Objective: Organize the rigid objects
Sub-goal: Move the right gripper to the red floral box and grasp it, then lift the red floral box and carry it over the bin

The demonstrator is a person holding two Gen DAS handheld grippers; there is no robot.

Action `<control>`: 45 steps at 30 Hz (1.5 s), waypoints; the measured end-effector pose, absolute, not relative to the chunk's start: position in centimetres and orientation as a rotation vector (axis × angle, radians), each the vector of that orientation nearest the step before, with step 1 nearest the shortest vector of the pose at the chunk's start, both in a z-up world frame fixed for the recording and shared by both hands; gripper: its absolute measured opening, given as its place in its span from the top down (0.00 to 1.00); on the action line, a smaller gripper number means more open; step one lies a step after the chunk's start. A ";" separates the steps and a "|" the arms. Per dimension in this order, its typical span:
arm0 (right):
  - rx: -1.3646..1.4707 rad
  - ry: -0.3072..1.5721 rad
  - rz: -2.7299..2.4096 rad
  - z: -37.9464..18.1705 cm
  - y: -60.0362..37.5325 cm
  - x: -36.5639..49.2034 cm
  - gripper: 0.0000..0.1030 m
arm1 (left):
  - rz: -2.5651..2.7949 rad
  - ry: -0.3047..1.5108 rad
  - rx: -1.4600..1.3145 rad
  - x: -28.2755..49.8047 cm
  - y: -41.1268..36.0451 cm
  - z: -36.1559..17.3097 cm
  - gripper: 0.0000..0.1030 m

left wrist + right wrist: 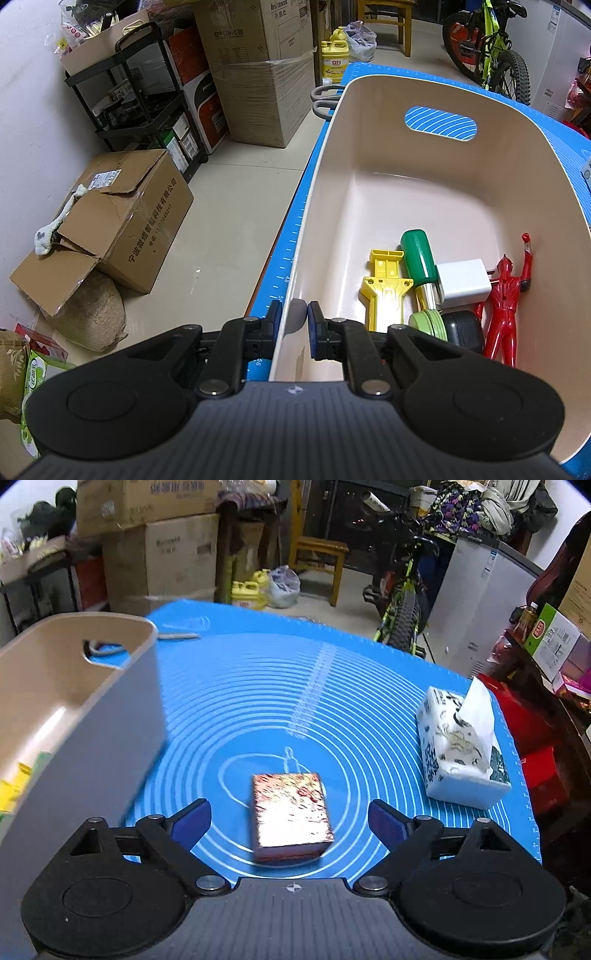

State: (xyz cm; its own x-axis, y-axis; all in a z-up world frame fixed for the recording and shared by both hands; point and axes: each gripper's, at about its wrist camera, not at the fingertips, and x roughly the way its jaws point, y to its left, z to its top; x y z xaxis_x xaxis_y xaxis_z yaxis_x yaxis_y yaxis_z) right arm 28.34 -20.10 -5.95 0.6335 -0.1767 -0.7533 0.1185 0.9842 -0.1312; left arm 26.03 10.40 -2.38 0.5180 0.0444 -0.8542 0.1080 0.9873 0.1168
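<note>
A beige plastic bin (436, 192) stands on the blue mat (332, 701). My left gripper (294, 317) is shut on the bin's near left wall. Inside lie a yellow plastic piece (384, 288), a green cylinder (419, 254), a white charger (463, 282), a red toy figure (506, 302), a light green lid (428, 323) and a black object (463, 330). In the right wrist view the bin (74, 709) is at the left. My right gripper (290, 821) is open, its fingers either side of a small red-gold patterned box (290, 812) on the mat.
A tissue pack (458, 749) sits on the mat's right side. Grey scissors (325, 99) lie by the bin's far corner. Cardboard boxes (122, 221), a black cart (140, 107), yellow jugs (334, 59) and a bicycle (487, 48) stand around the table.
</note>
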 end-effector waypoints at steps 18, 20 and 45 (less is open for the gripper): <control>0.052 0.918 -0.191 -11.5 -22.7 30.8 0.20 | -0.031 1.026 0.172 25.9 10.1 -2.4 0.83; 0.061 0.914 -0.171 -11.6 -22.6 30.6 0.25 | -0.031 1.026 0.172 25.9 10.1 -2.4 0.83; -0.007 0.751 -0.123 -5.6 -21.0 27.1 0.43 | -0.031 1.026 0.172 25.9 10.1 -2.5 0.83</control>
